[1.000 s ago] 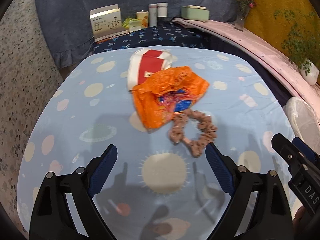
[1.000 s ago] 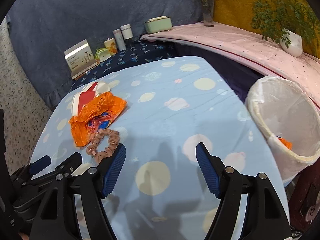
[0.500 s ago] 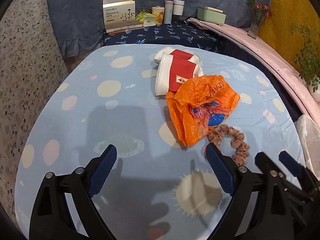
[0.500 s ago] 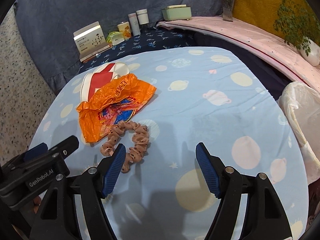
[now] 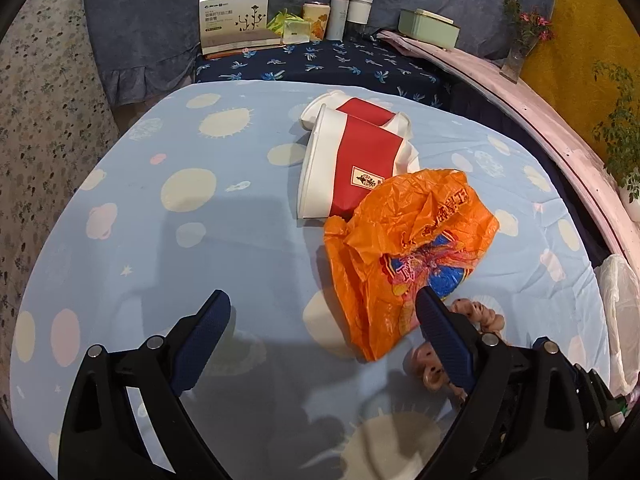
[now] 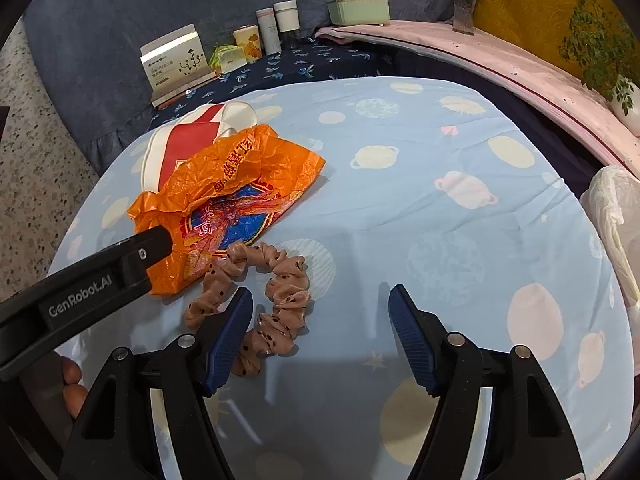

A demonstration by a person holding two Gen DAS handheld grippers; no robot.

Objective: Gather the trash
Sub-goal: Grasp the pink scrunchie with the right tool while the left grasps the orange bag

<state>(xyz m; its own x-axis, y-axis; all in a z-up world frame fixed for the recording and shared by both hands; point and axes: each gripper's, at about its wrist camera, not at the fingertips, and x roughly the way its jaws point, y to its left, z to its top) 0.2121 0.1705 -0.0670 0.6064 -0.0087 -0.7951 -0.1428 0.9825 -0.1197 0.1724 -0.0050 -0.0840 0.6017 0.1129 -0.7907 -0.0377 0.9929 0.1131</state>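
Note:
A crumpled orange plastic bag (image 5: 408, 248) lies on the blue planet-print tabletop (image 5: 240, 240), partly over a flattened red-and-white paper carton (image 5: 348, 164). A tan dotted scrunchie (image 6: 280, 280) rests against the bag's near edge. My left gripper (image 5: 320, 296) is open, its right finger over the bag's near corner. My right gripper (image 6: 320, 291) hangs over the scrunchie with its jaws closing; its left finger covers part of the loop and the pads press on nothing. In the right wrist view, one of the left gripper's fingers (image 6: 152, 246) crosses the orange bag (image 6: 228, 196).
A bin with a white liner (image 6: 612, 208) stands off the table's right edge. Boxes (image 5: 234, 16), jars and a green case (image 5: 428, 28) line the dark shelf behind. A pink ledge (image 6: 500, 64) with plants curves along the right. A hand's fingertips (image 6: 72, 380) show at lower left.
Both grippers have moved down and left toward the trash. The bag and scrunchie look larger and nearer. The bin has slid to the right edge of the right wrist view.

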